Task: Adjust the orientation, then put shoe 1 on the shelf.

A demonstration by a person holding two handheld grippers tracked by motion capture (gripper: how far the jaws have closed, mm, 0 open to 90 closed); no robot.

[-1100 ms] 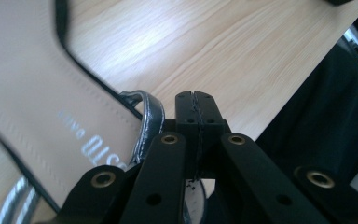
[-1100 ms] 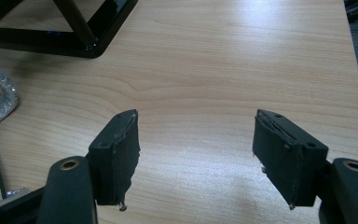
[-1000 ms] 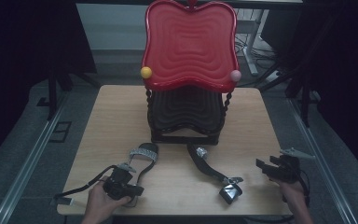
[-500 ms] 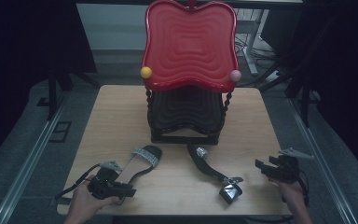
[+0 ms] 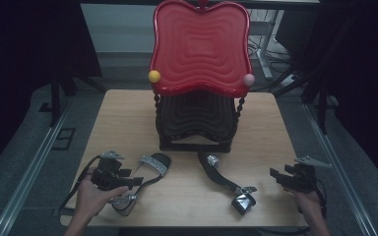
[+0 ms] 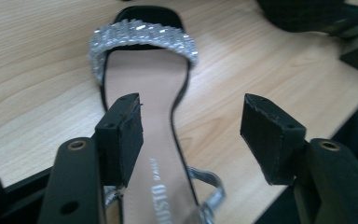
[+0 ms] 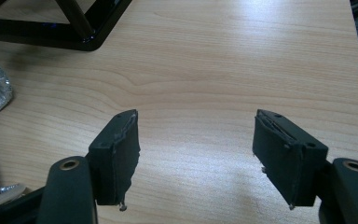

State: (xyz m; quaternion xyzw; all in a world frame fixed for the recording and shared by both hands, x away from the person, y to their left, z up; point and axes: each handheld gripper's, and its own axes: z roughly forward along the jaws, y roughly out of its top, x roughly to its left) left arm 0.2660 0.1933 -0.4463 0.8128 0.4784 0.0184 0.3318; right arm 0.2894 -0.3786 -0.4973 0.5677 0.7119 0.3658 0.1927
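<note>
Lying flat on the wooden table (image 5: 128,113), in front of the black-and-red stand (image 5: 197,73) and off its left corner, is one sandal (image 5: 145,172) — black sole, tan insole, glittering silver toe strap pointing toward the stand.

Left gripper (image 5: 123,181): hovering over the heel half of that sandal, on the side away from the stand. In the left gripper view (image 6: 191,135) its jaws are standing wide apart and are gripping nothing; one jaw is sitting over the insole, the other over bare wood beside the shoe. Whether either jaw is touching the sandal cannot be told. The silver strap (image 6: 142,39) is showing beyond the jaw tips, and a thin silver ankle strap is curling near the bottom of that view.

Second sandal (image 5: 226,182): lying on its side in front of the stand's right half, toe strap toward the stand, block heel (image 5: 243,201) pointing away from it, toward the near table edge.

Right gripper (image 5: 283,178): sitting well to the right of the stand's front, apart from the second sandal. In the right gripper view (image 7: 193,149) its jaws are spread wide and are holding nothing — bare wood is showing between them, with the stand's black base (image 7: 70,25) at the top left.
</note>
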